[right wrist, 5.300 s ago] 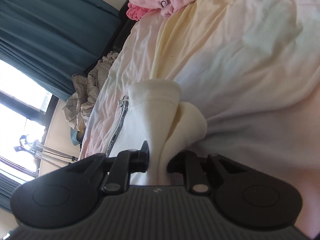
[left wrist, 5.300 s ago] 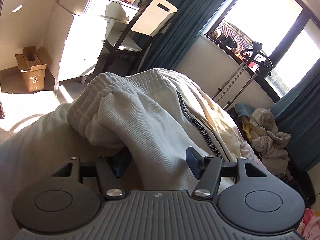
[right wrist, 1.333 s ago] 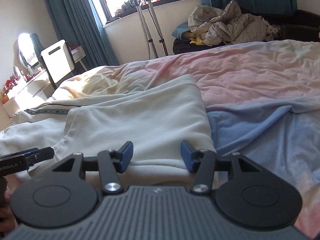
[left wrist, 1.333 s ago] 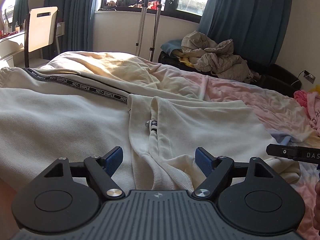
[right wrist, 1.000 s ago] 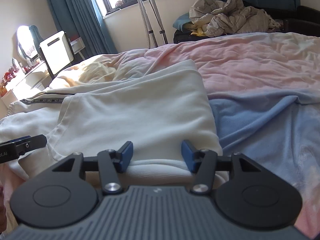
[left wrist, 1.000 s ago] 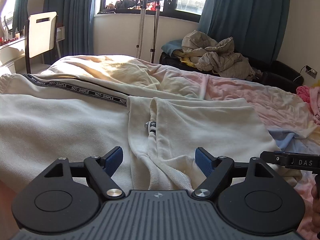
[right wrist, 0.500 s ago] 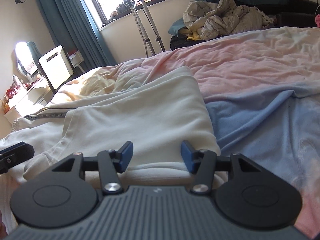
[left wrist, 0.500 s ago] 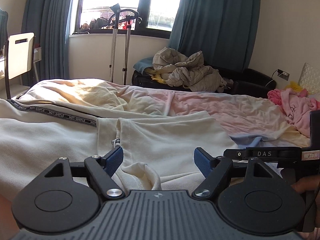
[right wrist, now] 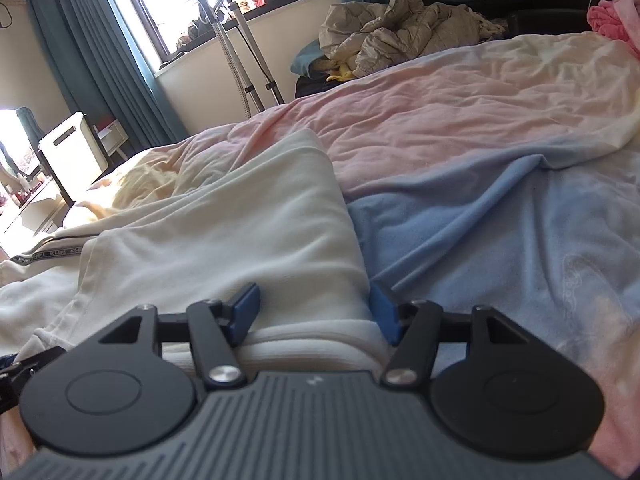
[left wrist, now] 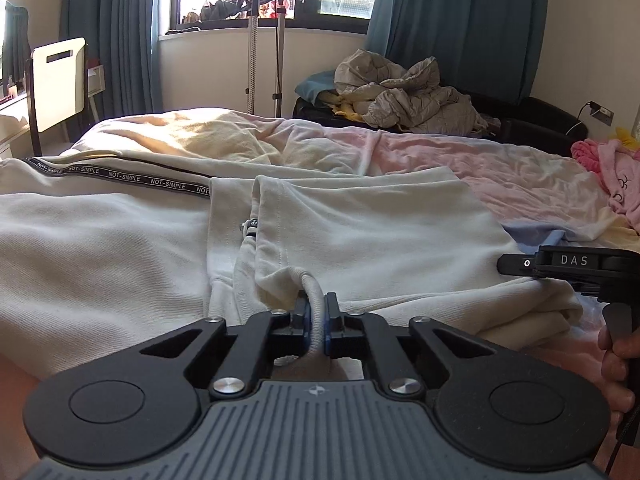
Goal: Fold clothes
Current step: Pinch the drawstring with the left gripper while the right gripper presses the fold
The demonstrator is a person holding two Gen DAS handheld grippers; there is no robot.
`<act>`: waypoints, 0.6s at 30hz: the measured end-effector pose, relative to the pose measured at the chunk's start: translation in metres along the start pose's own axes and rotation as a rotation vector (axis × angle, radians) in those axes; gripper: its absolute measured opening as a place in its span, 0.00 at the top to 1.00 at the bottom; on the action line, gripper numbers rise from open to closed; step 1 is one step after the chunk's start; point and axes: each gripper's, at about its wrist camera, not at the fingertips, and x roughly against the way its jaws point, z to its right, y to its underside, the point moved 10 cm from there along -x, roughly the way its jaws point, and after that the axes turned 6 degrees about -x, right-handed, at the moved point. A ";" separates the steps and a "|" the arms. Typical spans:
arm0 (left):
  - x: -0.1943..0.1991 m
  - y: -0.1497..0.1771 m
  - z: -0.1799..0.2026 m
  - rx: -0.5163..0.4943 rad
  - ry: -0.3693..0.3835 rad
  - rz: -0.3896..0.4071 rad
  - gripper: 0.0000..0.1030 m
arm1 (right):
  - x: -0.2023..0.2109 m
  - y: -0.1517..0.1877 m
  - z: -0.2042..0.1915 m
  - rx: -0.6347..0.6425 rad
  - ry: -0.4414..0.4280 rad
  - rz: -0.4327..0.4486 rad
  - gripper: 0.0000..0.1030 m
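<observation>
With left gripper (left wrist: pixel 316 322) pinching the near edge of the cream sweatpants (left wrist: pixel 360 232) spread flat on the bed (right wrist: pixel 500 128), and right gripper (right wrist: pixel 316 312) spread wide over its folded corner, best closed on all layers before lifting both evenly.

Cream-white sweatpants (left wrist: pixel 360 240) are seen trimmed with a black side band (left wrist: pixel 120 176) lettered in white — "NOT-SIMPLE", repeated. The bedspread (right wrist: pixel 500 168) is shaded from pale yellow through pink to light blue. Teal curtains (left wrist: pixel 460 24) are hung at the window, a bright pink garment (left wrist: pixel 612 168) is heaped at the bed's edge, and each black tool (right wrist: pixel 316 308) is tipped with blue pads (right wrist: pixel 246 312).
</observation>
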 end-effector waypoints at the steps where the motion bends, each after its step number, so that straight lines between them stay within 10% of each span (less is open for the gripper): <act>1: 0.003 -0.004 -0.005 0.037 0.008 0.017 0.94 | 0.001 0.000 0.000 -0.006 -0.006 0.001 0.39; 6: 0.029 -0.028 -0.016 0.102 0.042 0.106 0.94 | 0.006 -0.002 -0.002 -0.031 -0.036 0.002 0.36; 11: -0.006 0.004 -0.023 0.103 0.013 -0.062 0.94 | 0.000 0.003 -0.002 -0.022 -0.046 -0.024 0.29; 18: -0.010 0.007 -0.019 0.066 -0.003 -0.057 0.93 | -0.010 0.013 0.005 -0.119 -0.115 -0.088 0.27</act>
